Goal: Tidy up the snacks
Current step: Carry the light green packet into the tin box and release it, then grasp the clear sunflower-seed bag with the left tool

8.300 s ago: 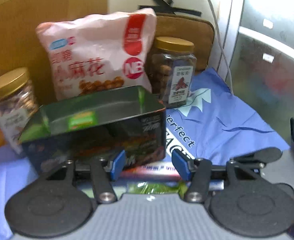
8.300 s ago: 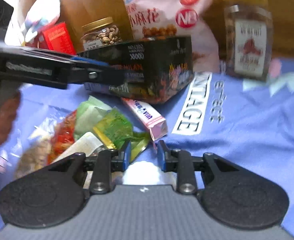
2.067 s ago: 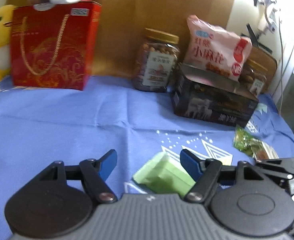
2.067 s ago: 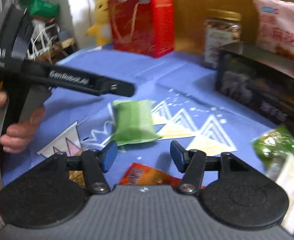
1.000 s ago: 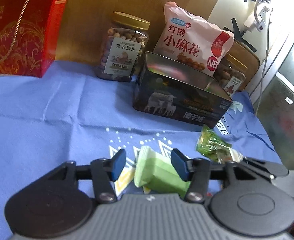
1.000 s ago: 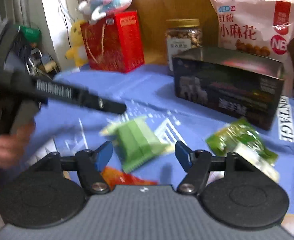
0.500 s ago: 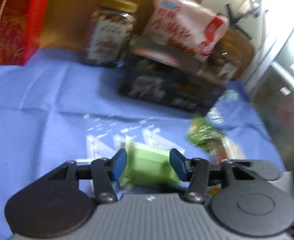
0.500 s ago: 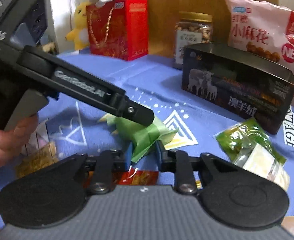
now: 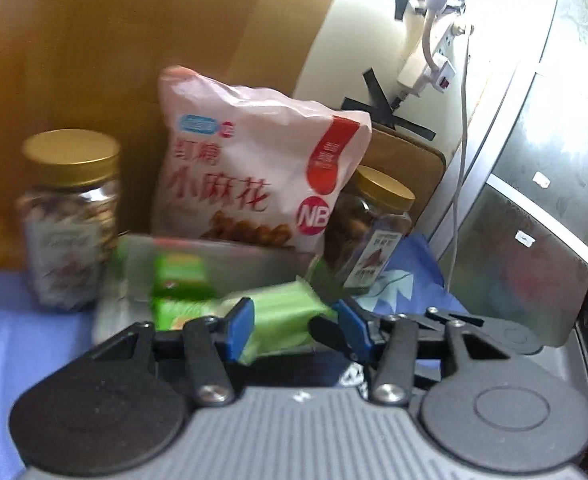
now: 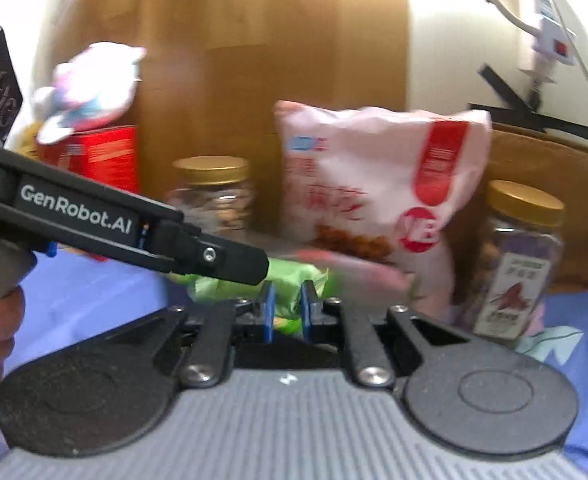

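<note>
1. Blue cloth (image 9: 18,344): covers the table under your whole work area; white printed shapes show at its right side in both wrist views.
2. Pink snack bag (image 9: 254,168): stands upright against the brown backboard (image 9: 134,40), red Chinese lettering facing you, right behind the open box.
3. Open box (image 9: 222,258): sits on the cloth in front of the bag. Its shiny inner wall is blurred, and a green item shows inside, too smeared to identify.
4. Left jar (image 9: 70,220): gold lid, upright, just left of the box.
5. Right jar (image 9: 374,236): gold lid, labelled, upright at the bag's right edge, partly behind it.
6. Red gift box (image 10: 94,156): far left in the right wrist view, with a plush toy (image 10: 94,84) on top.
7. Green packet (image 9: 282,320): your task item, held off the cloth above the box's near edge.
8. Your left gripper (image 9: 294,326): blue pads are set against both sides of the packet, clamping it.
9. Your right gripper (image 10: 287,312): jaws nearly together, pinching the packet's end (image 10: 290,280); the left gripper's black finger crosses just above it.
</note>
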Tool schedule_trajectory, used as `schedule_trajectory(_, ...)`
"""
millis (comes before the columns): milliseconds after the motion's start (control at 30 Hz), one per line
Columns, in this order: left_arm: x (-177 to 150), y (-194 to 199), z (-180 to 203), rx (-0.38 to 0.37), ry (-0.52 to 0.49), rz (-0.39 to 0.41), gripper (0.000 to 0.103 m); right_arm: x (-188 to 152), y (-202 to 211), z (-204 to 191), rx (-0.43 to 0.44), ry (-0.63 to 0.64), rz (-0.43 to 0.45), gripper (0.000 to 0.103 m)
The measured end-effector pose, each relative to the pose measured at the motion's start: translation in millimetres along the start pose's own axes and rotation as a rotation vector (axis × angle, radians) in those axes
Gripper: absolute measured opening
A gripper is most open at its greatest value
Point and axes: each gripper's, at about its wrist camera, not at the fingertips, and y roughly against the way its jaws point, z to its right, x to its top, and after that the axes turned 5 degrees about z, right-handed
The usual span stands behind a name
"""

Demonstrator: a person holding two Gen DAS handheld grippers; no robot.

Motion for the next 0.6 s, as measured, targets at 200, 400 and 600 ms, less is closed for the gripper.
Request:
schedule_trajectory(200,-9,-34,-3,0.046,0.012,-0.041,0.046,-16,-12,17,-0.06,-0.004,-0.03,0.017)
schedule_trajectory(400,-20,9,-14,0.05,0.034,0.007,0.048,-11,24,25,-0.022,-0.127,0.034,0.019)
schedule_trajectory(600,-48,77,-25,0.111,0.029,0.022,0.051,-27,69,15,0.113,-0.228,0.012,0.036)
